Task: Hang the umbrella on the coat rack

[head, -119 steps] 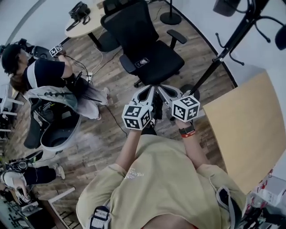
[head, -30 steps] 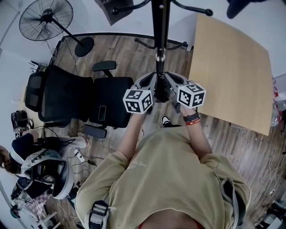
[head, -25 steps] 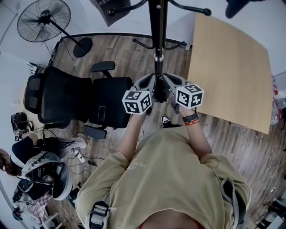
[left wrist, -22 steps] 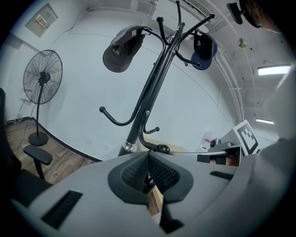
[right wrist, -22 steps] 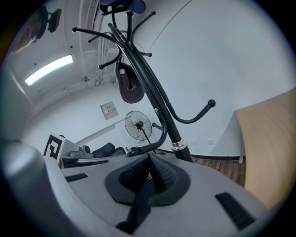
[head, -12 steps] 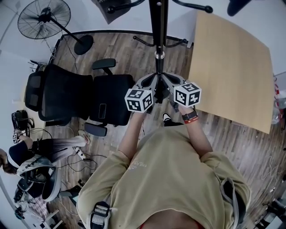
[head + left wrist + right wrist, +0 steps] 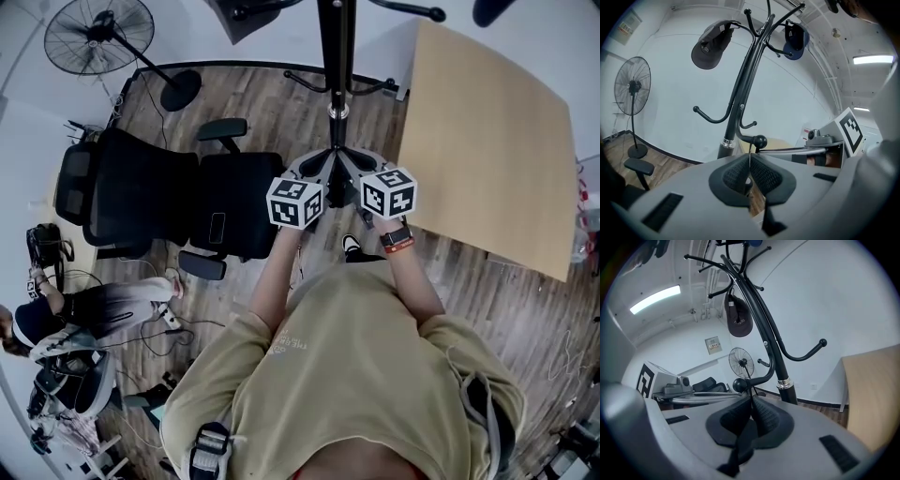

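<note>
The black coat rack (image 7: pixel 336 56) stands straight ahead; its pole (image 7: pixel 740 93) and curved hooks (image 7: pixel 764 333) fill both gripper views. My left gripper (image 7: pixel 323 161) and right gripper (image 7: pixel 352 161) are held side by side against the pole. Each is shut, left gripper (image 7: pixel 750 161) and right gripper (image 7: pixel 751 404), on a thin cord that runs up to a ball-tipped hook (image 7: pixel 760 140) (image 7: pixel 738 384). A dark strip hangs below each pair of jaws. The umbrella's body is hidden under the grippers.
A grey cap (image 7: pixel 710 47) and a blue cap (image 7: pixel 794 37) hang on the top hooks. A black office chair (image 7: pixel 159 202) is at the left and a wooden table (image 7: pixel 487 141) at the right. A floor fan (image 7: pixel 98 33) stands far left, and a seated person (image 7: pixel 56 319) is at the near left.
Since 4.8 s ago the person has turned from the chair to face the rack. Over the last second both grippers edged forward to the pole, staying shut and close together.
</note>
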`<state>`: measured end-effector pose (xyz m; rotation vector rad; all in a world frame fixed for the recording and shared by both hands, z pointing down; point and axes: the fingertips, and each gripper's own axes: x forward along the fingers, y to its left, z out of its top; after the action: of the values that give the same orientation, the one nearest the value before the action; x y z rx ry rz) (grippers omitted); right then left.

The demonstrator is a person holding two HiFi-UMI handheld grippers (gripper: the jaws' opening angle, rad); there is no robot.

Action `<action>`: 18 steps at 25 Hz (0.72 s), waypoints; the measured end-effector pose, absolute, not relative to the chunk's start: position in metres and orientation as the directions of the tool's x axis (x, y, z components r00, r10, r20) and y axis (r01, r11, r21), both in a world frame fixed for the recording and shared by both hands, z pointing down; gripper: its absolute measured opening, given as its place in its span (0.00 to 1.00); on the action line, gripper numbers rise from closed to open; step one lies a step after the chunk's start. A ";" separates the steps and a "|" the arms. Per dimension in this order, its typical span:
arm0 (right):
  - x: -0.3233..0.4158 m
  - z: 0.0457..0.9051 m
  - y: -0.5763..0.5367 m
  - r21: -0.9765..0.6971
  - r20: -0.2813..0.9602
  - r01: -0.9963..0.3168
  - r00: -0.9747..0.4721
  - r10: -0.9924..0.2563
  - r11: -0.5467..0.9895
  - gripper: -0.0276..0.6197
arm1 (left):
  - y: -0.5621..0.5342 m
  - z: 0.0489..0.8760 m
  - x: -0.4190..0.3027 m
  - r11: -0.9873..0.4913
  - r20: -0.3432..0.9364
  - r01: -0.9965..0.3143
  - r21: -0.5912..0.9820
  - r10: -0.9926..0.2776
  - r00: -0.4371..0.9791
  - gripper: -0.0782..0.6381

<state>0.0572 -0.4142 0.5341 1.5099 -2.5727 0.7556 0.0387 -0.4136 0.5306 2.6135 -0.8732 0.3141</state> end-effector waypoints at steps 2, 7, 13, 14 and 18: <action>0.059 0.533 -0.411 -0.378 0.292 -0.841 -0.506 -0.812 0.387 0.07 | -0.411 0.532 0.035 -0.739 0.324 -0.619 0.266 -0.537 0.779 0.14; 0.063 0.530 -0.399 -0.376 0.285 -0.851 -0.482 -0.829 0.366 0.07 | -0.402 0.536 0.022 -0.726 0.325 -0.628 0.281 -0.543 0.774 0.14; 0.074 0.519 -0.384 -0.355 0.265 -0.873 -0.436 -0.860 0.333 0.07 | -0.397 0.519 0.015 -0.717 0.282 -0.638 0.281 -0.573 0.769 0.14; 0.076 0.517 -0.382 -0.350 0.260 -0.877 -0.428 -0.866 0.328 0.07 | -0.397 0.515 0.013 -0.713 0.273 -0.643 0.278 -0.583 0.765 0.14; 0.085 0.507 -0.371 -0.320 0.243 -0.897 -0.390 -0.888 0.306 0.07 | -0.392 0.501 -0.001 -0.690 0.240 -0.680 0.247 -0.637 0.733 0.14</action>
<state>0.0852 -0.3712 0.5073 1.7232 -2.5220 0.6393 -0.0008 -0.3924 0.5013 2.6174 -1.0257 0.1928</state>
